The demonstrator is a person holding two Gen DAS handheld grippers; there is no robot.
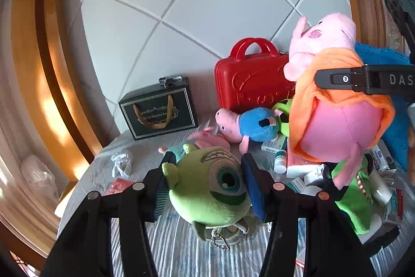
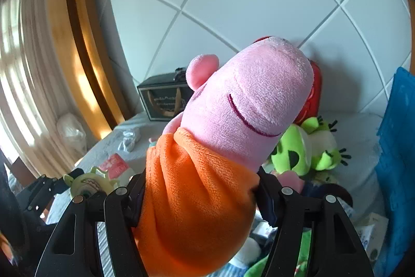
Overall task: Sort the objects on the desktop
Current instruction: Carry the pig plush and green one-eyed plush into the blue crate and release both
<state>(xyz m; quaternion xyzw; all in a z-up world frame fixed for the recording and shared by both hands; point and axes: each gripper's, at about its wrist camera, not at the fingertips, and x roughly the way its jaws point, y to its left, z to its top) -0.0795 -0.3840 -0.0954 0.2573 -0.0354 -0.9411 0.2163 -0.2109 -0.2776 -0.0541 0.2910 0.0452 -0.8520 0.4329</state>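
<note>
My left gripper (image 1: 207,160) is shut on a green one-eyed monster plush (image 1: 212,188), its blue pads pressing both sides of the head. The toy hangs above the striped cloth (image 1: 176,238), with a ball chain dangling beneath it. My right gripper (image 2: 201,178) is shut on a pink pig plush in an orange dress (image 2: 249,100), gripped at the dress. In the left wrist view the same pig (image 1: 337,126) hangs high on the right with a black finger (image 1: 345,79) across it. The monster (image 2: 85,184) shows low on the left of the right wrist view.
A red carry case (image 1: 249,77) and a black box (image 1: 158,110) stand against the white padded wall. A small pig plush in blue (image 1: 249,123), a green frog plush (image 2: 306,149), medicine boxes and a bottle (image 1: 280,160) lie below. A blue crate (image 2: 399,147) stands on the right.
</note>
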